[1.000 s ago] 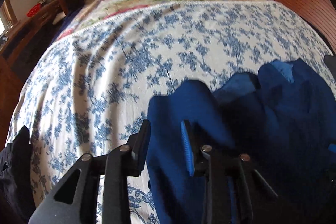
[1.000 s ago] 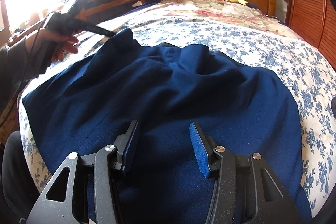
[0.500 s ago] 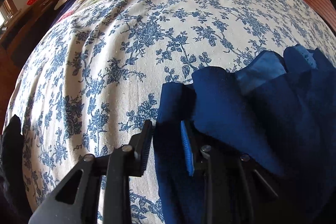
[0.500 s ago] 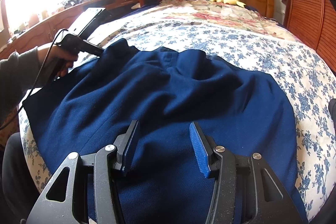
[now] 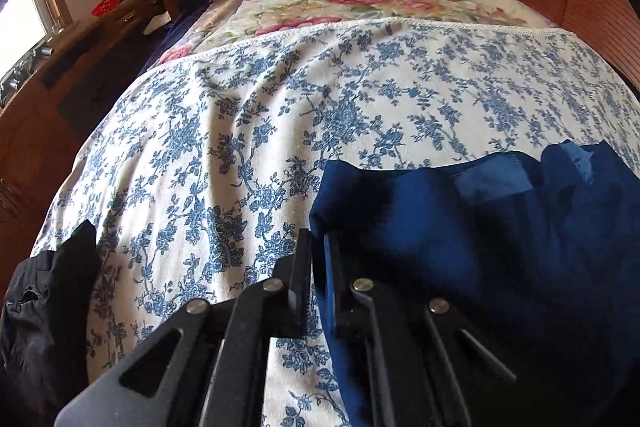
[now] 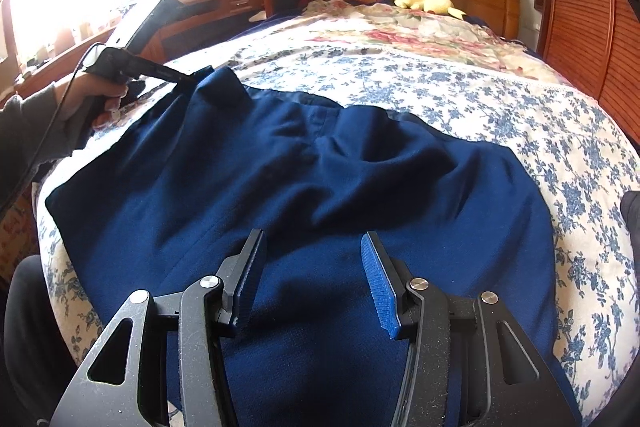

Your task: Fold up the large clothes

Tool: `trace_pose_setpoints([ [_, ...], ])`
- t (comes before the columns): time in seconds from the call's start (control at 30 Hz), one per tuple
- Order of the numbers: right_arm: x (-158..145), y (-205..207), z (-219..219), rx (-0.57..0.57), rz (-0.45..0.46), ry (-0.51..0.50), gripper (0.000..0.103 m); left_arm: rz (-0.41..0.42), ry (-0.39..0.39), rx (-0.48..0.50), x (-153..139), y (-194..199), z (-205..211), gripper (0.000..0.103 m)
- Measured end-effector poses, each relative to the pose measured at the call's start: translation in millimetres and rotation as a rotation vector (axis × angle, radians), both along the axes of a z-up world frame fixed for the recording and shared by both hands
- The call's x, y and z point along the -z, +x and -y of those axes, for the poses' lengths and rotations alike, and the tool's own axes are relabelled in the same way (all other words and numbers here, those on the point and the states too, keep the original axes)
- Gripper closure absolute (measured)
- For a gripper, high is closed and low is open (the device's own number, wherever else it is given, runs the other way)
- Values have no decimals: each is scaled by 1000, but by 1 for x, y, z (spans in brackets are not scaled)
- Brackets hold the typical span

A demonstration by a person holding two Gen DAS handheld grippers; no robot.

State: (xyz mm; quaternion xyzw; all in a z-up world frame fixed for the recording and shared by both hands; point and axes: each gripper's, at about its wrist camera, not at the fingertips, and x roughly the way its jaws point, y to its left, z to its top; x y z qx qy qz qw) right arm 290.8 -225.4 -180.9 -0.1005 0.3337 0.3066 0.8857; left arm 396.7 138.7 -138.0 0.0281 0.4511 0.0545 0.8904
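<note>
My left claw (image 5: 318,259) is pinched nearly closed on a corner of the navy garment (image 6: 304,179), which spreads rumpled across the blue-flowered sheet (image 5: 240,131), with deep creases near its middle. My right claw (image 6: 312,267) hangs wide apart just above the cloth, gripping nothing. Only the right view shows my left hand (image 6: 92,99) on the handle, lifting that corner off to the left. The left view alone shows a lighter blue inner patch (image 5: 492,183) at the far hem.
</note>
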Motion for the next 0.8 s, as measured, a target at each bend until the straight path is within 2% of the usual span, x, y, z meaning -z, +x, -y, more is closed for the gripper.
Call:
trace_pose_setpoints([
  [0.1,-4,-2,5,12,13,3,53,31,6,23,-10,-12,10,95],
  [0.27,-3,2,18,58,26,-15,53,109,-35,83,-32,-42,29,81],
  [0.47,-4,7,45,130,28,-8,53,176,-63,187,-51,-87,68,74],
  [0.6,-6,2,58,156,39,-9,53,194,-81,233,-52,-116,93,71],
  [0.8,-2,-6,75,176,46,-37,53,163,-146,280,-35,-154,124,70],
])
